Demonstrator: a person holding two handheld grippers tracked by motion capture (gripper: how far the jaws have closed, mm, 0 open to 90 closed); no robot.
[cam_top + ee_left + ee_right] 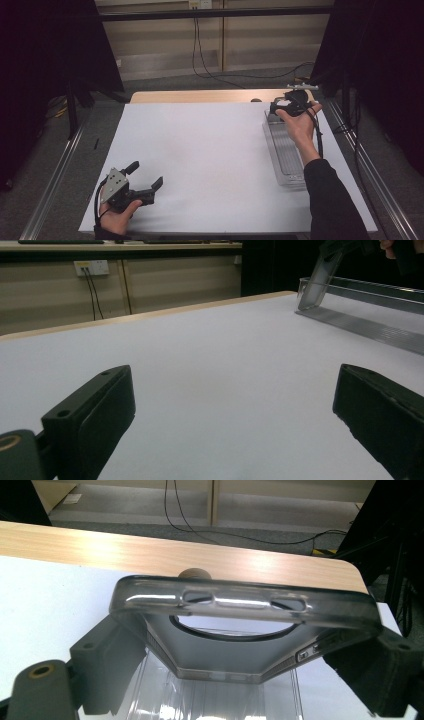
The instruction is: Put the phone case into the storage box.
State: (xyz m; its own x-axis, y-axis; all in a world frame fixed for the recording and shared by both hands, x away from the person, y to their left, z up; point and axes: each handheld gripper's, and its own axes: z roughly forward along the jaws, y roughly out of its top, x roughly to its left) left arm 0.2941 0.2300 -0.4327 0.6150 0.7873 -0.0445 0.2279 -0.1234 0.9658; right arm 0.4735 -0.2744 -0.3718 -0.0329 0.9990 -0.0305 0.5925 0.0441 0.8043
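Note:
A clear, smoky phone case (240, 605) with a round ring in its back is held by its two long sides in my right gripper (240, 662), which is shut on it. The case hangs tilted over the far end of a clear plastic tray (210, 700). In the high view the right gripper (274, 108) is at the table's far right, above the tray (285, 150). My left gripper (145, 175) rests near the front left corner, open with nothing between its jaws. The left gripper view has its jaws wide apart (232, 397), with the case (320, 280) and tray (365, 327) far off.
A white sheet (210, 150) covers the table, with a wooden strip (200, 96) bare along the far edge. A small round brown object (256, 100) sits on that strip near the tray. Dark curtains and metal rails flank both sides. Cables run over the floor behind.

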